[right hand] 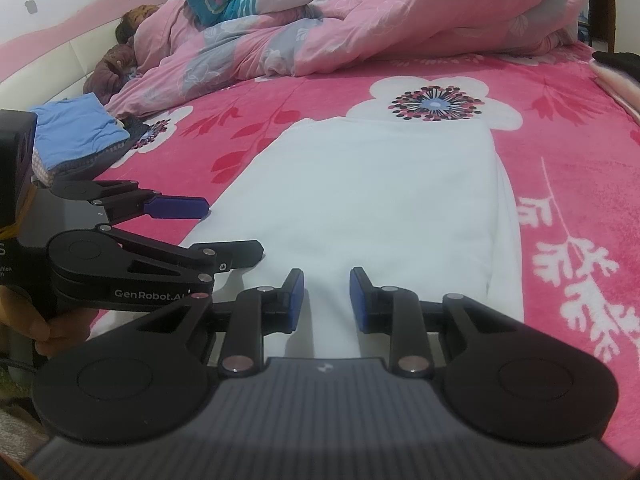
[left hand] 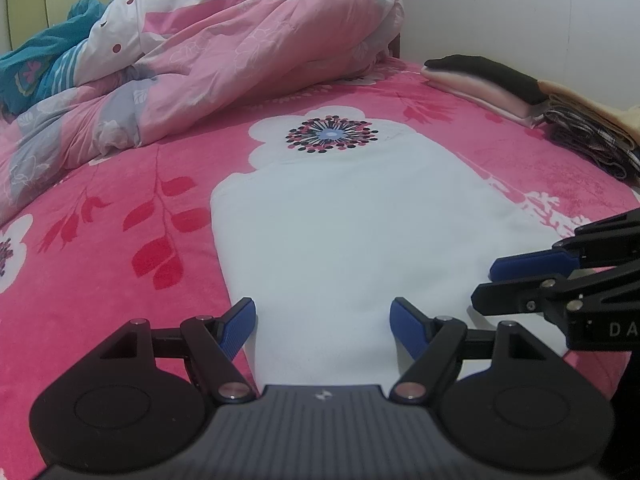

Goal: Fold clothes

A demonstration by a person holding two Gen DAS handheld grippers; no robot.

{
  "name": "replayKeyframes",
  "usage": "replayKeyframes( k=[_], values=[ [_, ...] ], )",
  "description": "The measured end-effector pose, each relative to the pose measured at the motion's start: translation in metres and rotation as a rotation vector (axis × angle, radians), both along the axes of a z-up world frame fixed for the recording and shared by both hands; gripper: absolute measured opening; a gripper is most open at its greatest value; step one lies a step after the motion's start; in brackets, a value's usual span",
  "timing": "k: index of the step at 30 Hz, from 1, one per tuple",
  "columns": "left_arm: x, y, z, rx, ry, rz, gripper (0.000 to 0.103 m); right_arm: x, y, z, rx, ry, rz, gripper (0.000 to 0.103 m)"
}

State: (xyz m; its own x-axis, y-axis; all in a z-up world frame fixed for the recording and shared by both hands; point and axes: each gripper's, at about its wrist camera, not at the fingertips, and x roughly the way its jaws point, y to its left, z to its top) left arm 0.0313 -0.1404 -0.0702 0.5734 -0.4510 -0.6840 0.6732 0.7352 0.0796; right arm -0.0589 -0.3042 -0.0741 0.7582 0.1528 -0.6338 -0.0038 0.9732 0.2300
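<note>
The left gripper (left hand: 323, 322) fills the bottom of its own view, its blue pads spread wide and released, holding nothing, with the near end of the white garment (left hand: 360, 224) showing between them. That garment lies flat in the middle of the frame as a long folded strip running away from the camera on the pink floral blanket (left hand: 100, 280). The right gripper (left hand: 486, 284) reaches in from the lower right edge, its fingers parted and empty, just over the garment's right border.

In the right wrist view the right gripper (right hand: 326, 300) sits at the bottom centre, jaws likewise apart and gripping nothing, above the near end of the white garment (right hand: 380, 200). The left gripper (right hand: 236, 228) enters from the left, open, its tips at the garment's left edge; part of a hand (right hand: 48, 332) holding it shows at the lower left.

Outward from the garment, a white flower print (left hand: 332, 136) lies just beyond its far end. A rumpled pink quilt (left hand: 240, 48) is heaped across the upper left, with teal cloth (left hand: 40, 64) at the far left. A stack of folded clothes (left hand: 520, 92) rests at the upper right. In the right wrist view a folded blue item (right hand: 80, 132) sits at the left, and a person (right hand: 132, 28) lies under the quilt at the upper left.
</note>
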Motion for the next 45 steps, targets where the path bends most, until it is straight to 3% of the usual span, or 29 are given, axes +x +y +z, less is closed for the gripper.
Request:
replayKeyframes(
  k=[19, 28, 39, 45],
  values=[
    [0.0, 0.001, 0.002, 0.002, -0.004, 0.008, 0.076, 0.002, -0.001, 0.002, 0.012, -0.004, 0.002, 0.025],
    [0.005, 0.006, 0.019, -0.027, -0.022, 0.023, 0.076, 0.004, -0.011, 0.012, 0.043, -0.033, -0.016, 0.026],
    [0.01, 0.007, 0.017, -0.018, 0.006, 0.049, 0.076, -0.001, -0.021, 0.019, 0.065, -0.058, -0.041, 0.027],
    [0.005, 0.004, 0.01, 0.003, 0.01, 0.038, 0.076, -0.008, -0.009, 0.014, 0.075, -0.046, 0.02, 0.028]
  ],
)
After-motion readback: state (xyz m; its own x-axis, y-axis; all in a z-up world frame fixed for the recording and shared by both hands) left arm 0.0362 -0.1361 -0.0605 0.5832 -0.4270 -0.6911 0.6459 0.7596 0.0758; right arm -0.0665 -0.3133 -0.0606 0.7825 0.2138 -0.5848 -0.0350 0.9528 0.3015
